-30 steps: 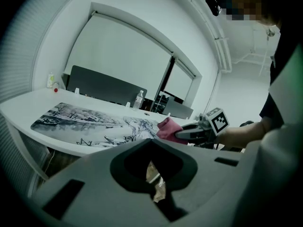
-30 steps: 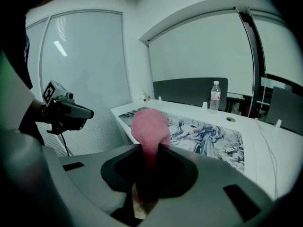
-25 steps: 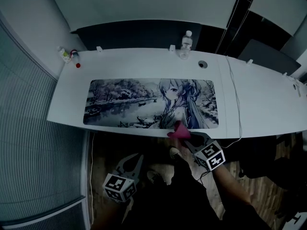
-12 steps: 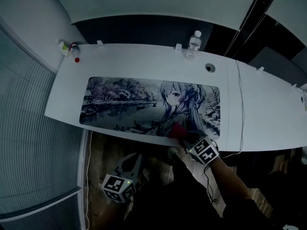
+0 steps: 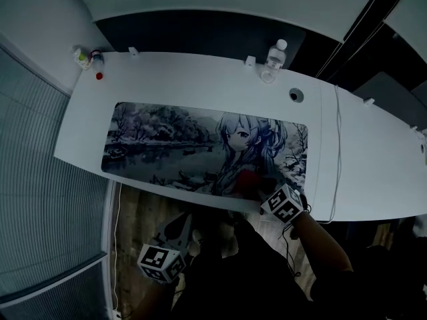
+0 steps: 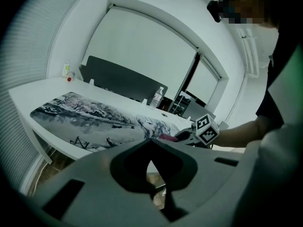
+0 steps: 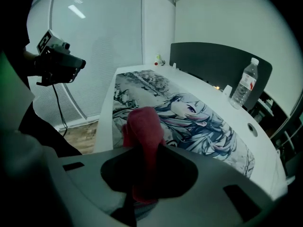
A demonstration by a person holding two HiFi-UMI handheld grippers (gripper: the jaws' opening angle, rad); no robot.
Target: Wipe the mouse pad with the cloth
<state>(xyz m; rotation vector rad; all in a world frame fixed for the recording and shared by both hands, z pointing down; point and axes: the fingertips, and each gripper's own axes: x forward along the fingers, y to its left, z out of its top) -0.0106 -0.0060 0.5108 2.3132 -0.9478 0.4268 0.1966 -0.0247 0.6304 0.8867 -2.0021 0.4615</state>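
A long white counter (image 5: 200,79) carries a wide printed mouse pad (image 5: 200,149) showing a snowy landscape and a long-haired drawn figure. The pad covers most of the counter's left and middle.

The right hand-held gripper (image 5: 261,193) comes in from 5 o'clock in the head view. Its jaws are clenched on a bunched red cloth (image 5: 248,182). In the right gripper view the cloth (image 7: 144,131) stands up out of the right hand-held gripper (image 7: 144,171), a rounded wad beyond the tips. The cloth sits over the pad's near edge, at about 5 o'clock of the pad, just below the drawn figure. Whether it presses on the pad (image 7: 189,112) cannot be told.

The left hand-held gripper (image 5: 181,222) hangs at 7 o'clock, off the counter and over wooden floor (image 5: 143,212). Its own view shows the left hand-held gripper (image 6: 152,188) with the jaws brought together and nothing between them. Beyond it lie the pad (image 6: 94,117) and the cloth (image 6: 166,137).

A clear plastic water bottle (image 5: 272,62) stands at 1 o'clock on the counter's far edge. Small bottles (image 5: 87,59) cluster at the far left corner, at 10 o'clock. A thin white cable (image 5: 337,145) runs across the counter at 3 o'clock.
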